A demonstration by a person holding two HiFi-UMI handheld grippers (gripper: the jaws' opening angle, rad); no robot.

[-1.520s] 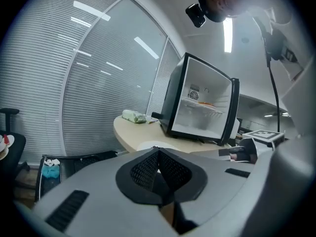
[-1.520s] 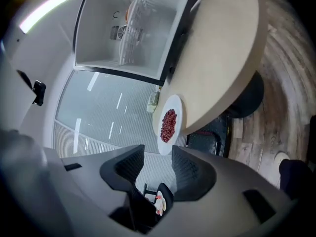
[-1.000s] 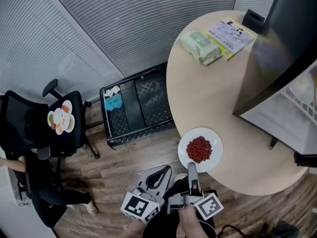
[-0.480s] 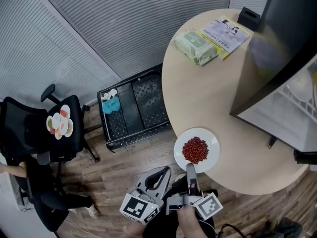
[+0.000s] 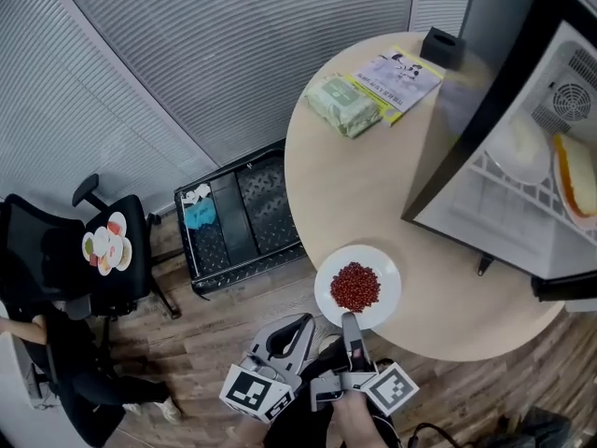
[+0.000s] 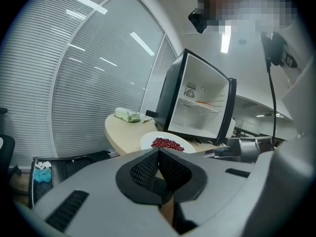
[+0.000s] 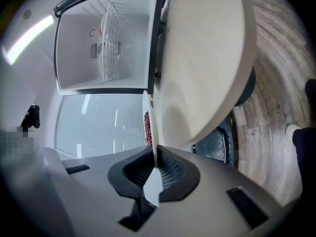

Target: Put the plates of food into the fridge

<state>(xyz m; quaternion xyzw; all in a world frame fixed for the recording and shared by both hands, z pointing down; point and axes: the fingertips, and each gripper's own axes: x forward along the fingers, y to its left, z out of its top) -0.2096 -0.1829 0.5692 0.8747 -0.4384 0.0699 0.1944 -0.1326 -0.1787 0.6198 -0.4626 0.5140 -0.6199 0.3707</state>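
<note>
Pinching the plate of red beans (image 5: 390, 292) by its near rim, the right gripper (image 5: 348, 318) is clamped on it. The left gripper (image 5: 300, 323) sits closed and empty. Next, probably, the plate must travel level into the open fridge (image 5: 560, 91).

From my end I count one plate of red beans (image 5: 388, 278), one round table (image 5: 364, 185) and one open mini fridge (image 5: 569, 63) holding two dishes (image 5: 519, 149) on its rack. Also one pack of wipes (image 5: 342, 105), one leaflet (image 5: 396, 75), one small black box (image 5: 441, 47), one black floor crate (image 5: 238, 217) and one office chair (image 5: 65, 259).
</note>
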